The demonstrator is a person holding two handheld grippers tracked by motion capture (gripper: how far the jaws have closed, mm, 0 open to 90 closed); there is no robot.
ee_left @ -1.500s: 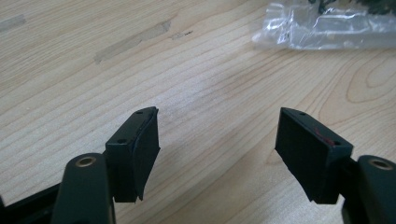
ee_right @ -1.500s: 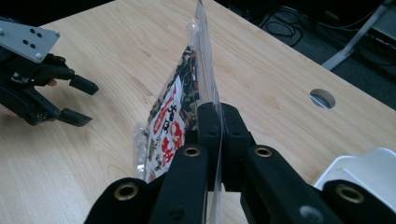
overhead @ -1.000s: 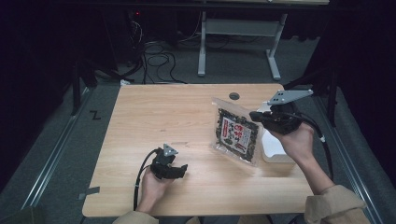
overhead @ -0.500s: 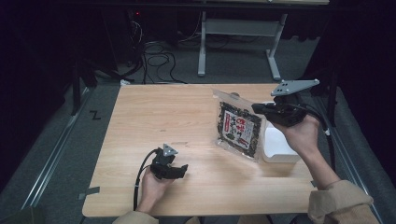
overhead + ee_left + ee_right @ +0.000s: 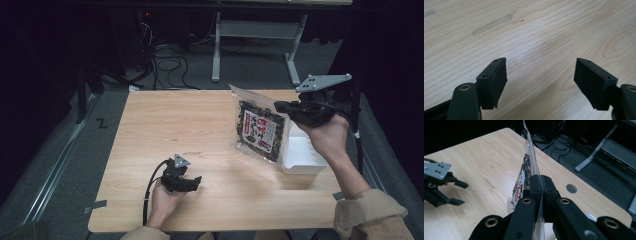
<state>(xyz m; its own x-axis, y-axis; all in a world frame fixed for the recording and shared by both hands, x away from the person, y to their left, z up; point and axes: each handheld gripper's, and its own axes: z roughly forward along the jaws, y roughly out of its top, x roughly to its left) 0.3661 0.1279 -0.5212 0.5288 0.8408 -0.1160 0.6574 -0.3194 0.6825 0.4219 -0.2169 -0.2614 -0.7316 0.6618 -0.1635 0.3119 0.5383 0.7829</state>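
Observation:
A clear snack packet (image 5: 260, 128) with a dark, red-and-white label hangs in the air over the table's right side, held by its right edge. My right gripper (image 5: 280, 106) is shut on that edge; in the right gripper view the two jaws press together on the packet (image 5: 527, 165), seen edge-on. My left gripper (image 5: 192, 183) rests low near the table's front, in a hand, jaws apart. In the left gripper view its pads (image 5: 496, 80) stand wide open over bare wood, holding nothing.
A white open box (image 5: 305, 155) sits on the wooden table (image 5: 165, 130) at the right edge, just under the packet. A round cable hole (image 5: 571, 188) is in the table's far right corner. Cables and a desk frame (image 5: 250, 35) lie on the floor beyond.
My right gripper has lifted the packet higher and a little to the right, clear of the table. The left gripper has stayed put.

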